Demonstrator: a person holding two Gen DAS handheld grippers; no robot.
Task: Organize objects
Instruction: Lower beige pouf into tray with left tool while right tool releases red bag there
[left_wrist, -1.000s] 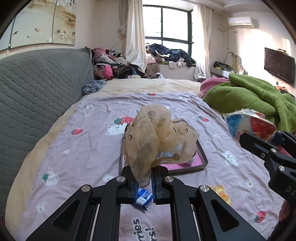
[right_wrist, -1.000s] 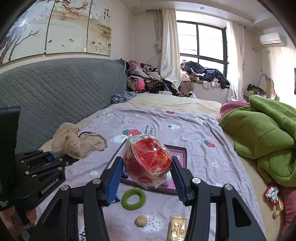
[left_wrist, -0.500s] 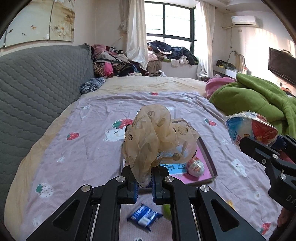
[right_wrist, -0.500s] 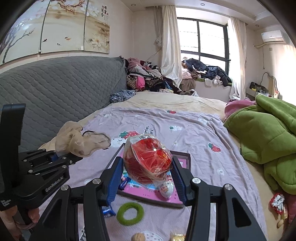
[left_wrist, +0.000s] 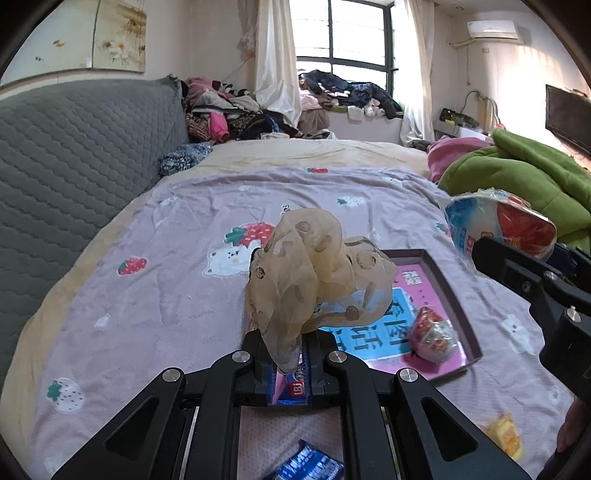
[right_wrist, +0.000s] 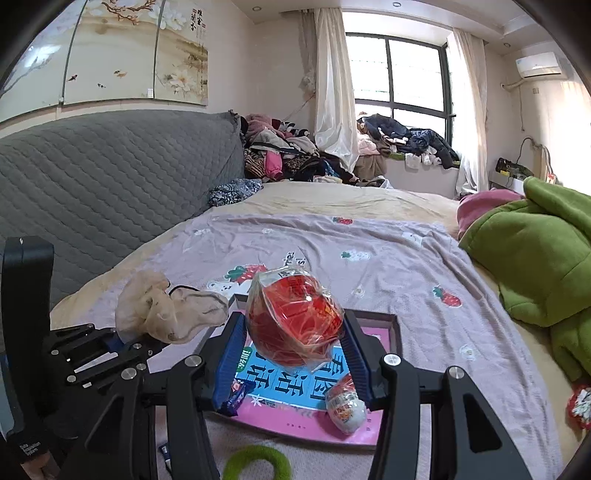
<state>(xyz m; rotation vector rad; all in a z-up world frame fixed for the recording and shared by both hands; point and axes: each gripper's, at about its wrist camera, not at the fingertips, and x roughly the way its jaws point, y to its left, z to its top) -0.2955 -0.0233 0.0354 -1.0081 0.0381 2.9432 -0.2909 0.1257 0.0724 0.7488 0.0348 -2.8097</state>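
My left gripper (left_wrist: 291, 354) is shut on a beige sheer scrunchie with brown dots (left_wrist: 314, 273), which bunches up above the fingers. It hangs over the near left corner of a dark-rimmed tray (left_wrist: 448, 291) with a pink and blue printed bottom. My right gripper (right_wrist: 293, 332) is shut on a clear plastic bag with red contents (right_wrist: 295, 314) and holds it over the same tray (right_wrist: 395, 328). A foil-wrapped egg (right_wrist: 345, 406) and a small blue packet (right_wrist: 236, 397) lie in the tray. The left gripper (right_wrist: 147, 343) with the scrunchie (right_wrist: 162, 314) shows at the left of the right wrist view.
On the lilac strawberry bedspread lie a green ring (right_wrist: 255, 461), a blue wrapper (left_wrist: 306, 465) and a yellow packet (left_wrist: 506, 439), all near me. A green blanket (right_wrist: 535, 258) is heaped on the right, a grey quilted headboard (left_wrist: 74, 166) stands at the left, and clothes pile by the window.
Both grippers have moved forward and down over the bed toward the tray, which now looks larger and closer. The blue wrapper has slid beneath the left gripper. Both grips are unchanged.
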